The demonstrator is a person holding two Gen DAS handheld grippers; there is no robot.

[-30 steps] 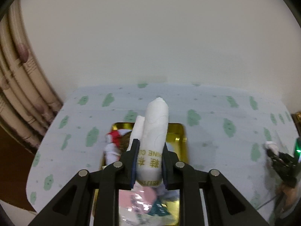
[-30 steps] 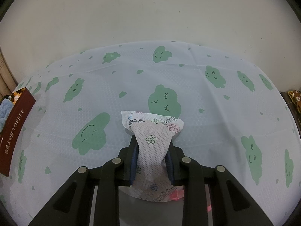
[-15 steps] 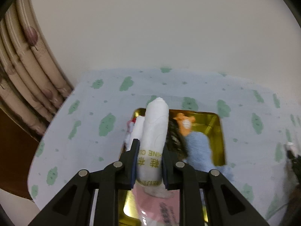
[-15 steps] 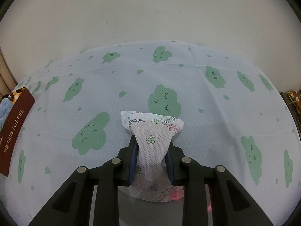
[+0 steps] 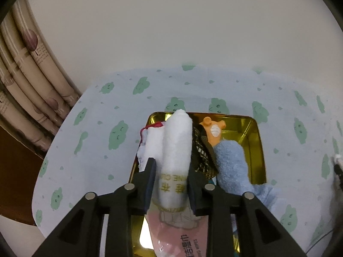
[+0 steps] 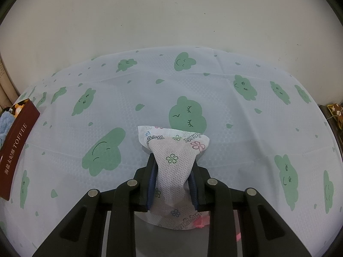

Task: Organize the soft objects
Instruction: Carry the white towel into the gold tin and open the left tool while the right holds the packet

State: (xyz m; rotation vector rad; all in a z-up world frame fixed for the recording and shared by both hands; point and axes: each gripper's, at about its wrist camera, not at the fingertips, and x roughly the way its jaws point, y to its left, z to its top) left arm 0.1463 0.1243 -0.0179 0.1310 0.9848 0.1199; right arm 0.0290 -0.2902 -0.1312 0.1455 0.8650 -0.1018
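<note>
The left gripper (image 5: pixel 170 178) is clamped tight on a rolled white cloth with a gold-lettered paper band (image 5: pixel 176 150), held above the left half of an open gold-lined rectangular tin (image 5: pixel 254 141). Inside the tin lie a white fabric bundle with red trim (image 5: pixel 150 138) against the left wall, a dark checked cloth (image 5: pixel 201 156) in the middle, a small orange plush toy (image 5: pixel 212 129) near the far wall, and a fluffy light-blue towel (image 5: pixel 231 167) spilling over the near right rim. The far right corner of the tin shows bare gold floor.

The right gripper (image 6: pixel 172 182) is pinched shut on a white non-woven pouch printed with small flowers (image 6: pixel 173 156), over the pale tablecloth with green cloud faces (image 6: pixel 235 128), which lies open ahead and to the right. The tin's dark red side, lettered TOFFEE, sits at the far left edge in the right wrist view.
</note>
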